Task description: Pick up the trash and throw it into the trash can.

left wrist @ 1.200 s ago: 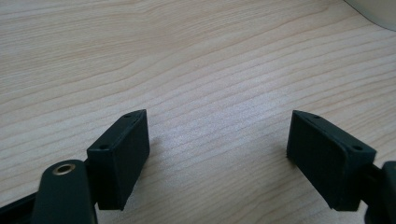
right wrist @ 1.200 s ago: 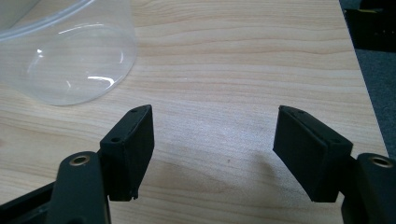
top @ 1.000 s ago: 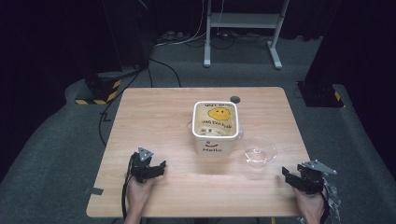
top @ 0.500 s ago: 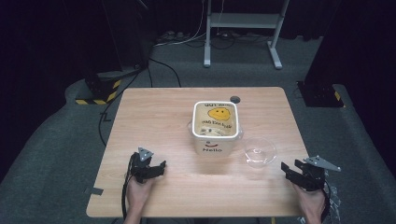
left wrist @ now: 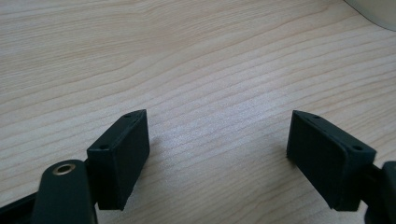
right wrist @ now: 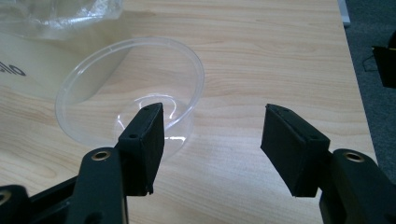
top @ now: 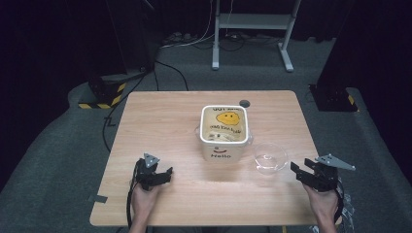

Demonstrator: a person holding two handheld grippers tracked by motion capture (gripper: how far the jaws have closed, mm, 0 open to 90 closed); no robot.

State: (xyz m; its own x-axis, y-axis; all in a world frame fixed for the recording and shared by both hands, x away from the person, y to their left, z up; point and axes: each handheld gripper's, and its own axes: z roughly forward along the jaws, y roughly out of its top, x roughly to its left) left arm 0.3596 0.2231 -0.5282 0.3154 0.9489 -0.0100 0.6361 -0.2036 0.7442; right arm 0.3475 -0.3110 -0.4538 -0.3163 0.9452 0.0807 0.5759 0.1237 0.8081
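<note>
Centrally on the wooden table (top: 160, 121) stands a white tub (top: 224, 141) with a yellow smiley face on its lid and the word "Hello" on its near side; a clear plastic cup (top: 270, 158) sits upright and empty just to its right, close to the tub but apart from it. At the table's near right corner, the right gripper (top: 300, 171) points toward the cup; its jaws have just been closing a little yet stand wide apart, with nothing between them. In the right gripper view, the cup (right wrist: 135, 93) lies just beyond the left jaw, untouched. At the near left, the left gripper (top: 163, 175) rests low over bare wood, well away from tub and cup. In the left gripper view, its jaws are likewise spread wide and empty over the table (left wrist: 210, 84).
</note>
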